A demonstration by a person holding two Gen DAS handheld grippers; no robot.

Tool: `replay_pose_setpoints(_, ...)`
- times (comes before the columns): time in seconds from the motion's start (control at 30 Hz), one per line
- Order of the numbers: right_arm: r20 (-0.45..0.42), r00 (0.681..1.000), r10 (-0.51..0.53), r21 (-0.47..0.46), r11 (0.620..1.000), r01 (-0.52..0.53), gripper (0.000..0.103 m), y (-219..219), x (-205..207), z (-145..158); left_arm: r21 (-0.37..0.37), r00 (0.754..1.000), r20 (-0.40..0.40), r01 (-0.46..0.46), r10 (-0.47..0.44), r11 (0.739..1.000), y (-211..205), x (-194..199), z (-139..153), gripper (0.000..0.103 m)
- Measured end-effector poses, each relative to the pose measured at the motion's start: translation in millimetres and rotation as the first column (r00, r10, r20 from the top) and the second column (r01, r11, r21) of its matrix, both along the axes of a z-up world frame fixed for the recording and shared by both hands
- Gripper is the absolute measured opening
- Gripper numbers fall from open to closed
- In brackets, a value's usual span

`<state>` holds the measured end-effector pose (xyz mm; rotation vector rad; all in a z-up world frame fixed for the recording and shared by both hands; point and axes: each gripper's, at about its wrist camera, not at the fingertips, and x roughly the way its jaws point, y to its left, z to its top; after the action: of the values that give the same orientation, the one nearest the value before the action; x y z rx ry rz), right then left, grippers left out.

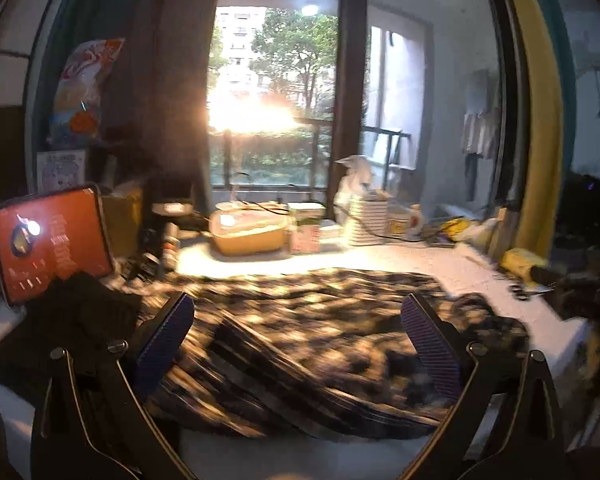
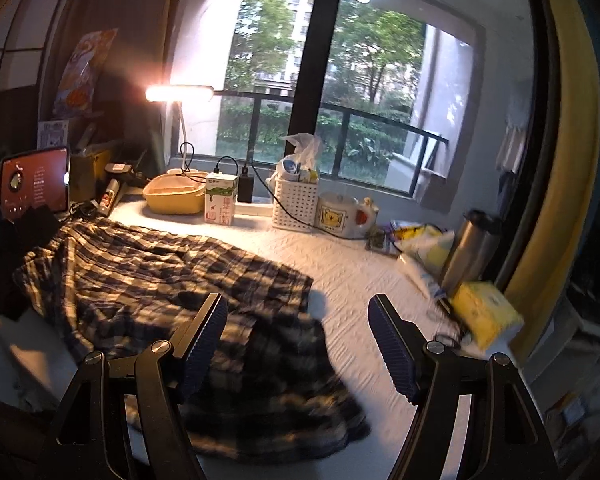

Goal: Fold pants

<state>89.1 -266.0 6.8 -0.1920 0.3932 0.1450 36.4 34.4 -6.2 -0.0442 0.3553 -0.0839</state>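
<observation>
The plaid pants [image 2: 160,276] lie crumpled on the white quilted surface [image 2: 352,272], one leg stretched toward the back left, the other bunched near the front. In the left wrist view the pants [image 1: 300,328] fill the middle, blurred by motion. My left gripper [image 1: 298,316] is open and empty, hovering just above the cloth. My right gripper [image 2: 298,316] is open and empty, above the right edge of the pants, its left finger over the cloth and its right finger over bare surface.
A tablet with a red screen [image 2: 34,184] stands at the left beside dark clothing [image 1: 60,328]. Along the window sill stand a yellow container [image 2: 174,196], a milk carton [image 2: 220,198], a white basket [image 2: 294,204], a mug [image 2: 336,214] and a lit lamp [image 2: 180,94]. A steel flask [image 2: 470,248] and yellow packets [image 2: 486,312] sit at right.
</observation>
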Motion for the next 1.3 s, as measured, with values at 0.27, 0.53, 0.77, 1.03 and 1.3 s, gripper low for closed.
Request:
replay_pose_setpoints(0.27, -0.078, 0.996, 0.040, -0.020, 0.999, -0.041, 0.075, -19, 76, 5, 0.037, 0.989, -0.125, -0.078, 0.082, 0.996, 56, 86, 1, 0.102)
replay_pose_setpoints(0.53, -0.118, 0.992, 0.043, -0.050, 0.998, -0.049, 0.076, -25, 141, 3, 0.151, 0.935, -0.344, -0.036, 0.086, 0.988, 80, 167, -38, 0.102)
replay_pose_setpoints(0.77, -0.253, 0.963, 0.097, 0.059, 0.995, -0.085, 0.076, -37, 220, -11, 0.164, 0.857, -0.505, -0.018, 0.100, 0.986, 113, 227, -75, 0.102)
replay_pose_setpoints(1.03, -0.459, 0.862, 0.217, 0.186, 0.972, -0.146, 0.076, -28, 292, -63, 0.173, 0.771, -0.632, 0.037, 0.082, 0.984, 118, 262, -114, 0.078)
replay_pose_setpoints(1.3, -0.513, 0.804, 0.302, 0.120, 0.952, -0.282, 0.043, 16, 288, -102, 0.140, 0.771, -0.637, 0.103, 0.010, 0.985, 96, 256, -114, 0.018)
